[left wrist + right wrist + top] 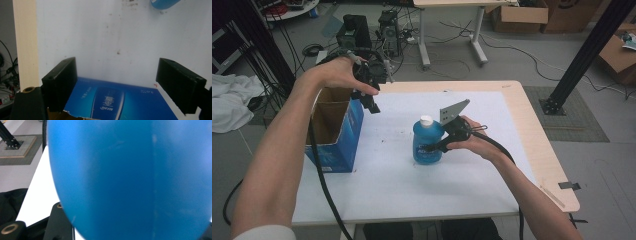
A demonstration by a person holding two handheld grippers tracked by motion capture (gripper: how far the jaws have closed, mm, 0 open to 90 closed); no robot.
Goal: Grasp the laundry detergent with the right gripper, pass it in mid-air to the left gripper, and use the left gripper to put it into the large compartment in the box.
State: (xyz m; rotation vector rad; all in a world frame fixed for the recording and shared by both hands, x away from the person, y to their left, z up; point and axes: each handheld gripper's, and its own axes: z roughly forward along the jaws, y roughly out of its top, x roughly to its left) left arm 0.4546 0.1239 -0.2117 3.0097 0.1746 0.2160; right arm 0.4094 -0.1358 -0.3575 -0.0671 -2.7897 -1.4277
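Note:
A blue bottle point(426, 145) with a white cap point(426, 120) stands upright in the middle of the white table top point(412, 190). My right gripper point(433, 148) is shut on its lower body from the right. In the right gripper view the bottle point(130, 180) is pressed up close, with one black finger point(58, 225) beside it. My left gripper point(371, 103) is held high over the open blue cardboard box point(337, 137), open and holding nothing. In the left gripper view its own jaws point(117, 85) stand wide apart above the box point(120, 102), and the bottle's base point(163, 3) lies far off.
The box stands at the table's left edge. The wooden table rim point(539, 150) runs down the right side. On the floor beyond are a black frame post point(584, 55), cardboard boxes point(519, 17), computer cases point(389, 32), cables, and a white cloth point(232, 102) at the left.

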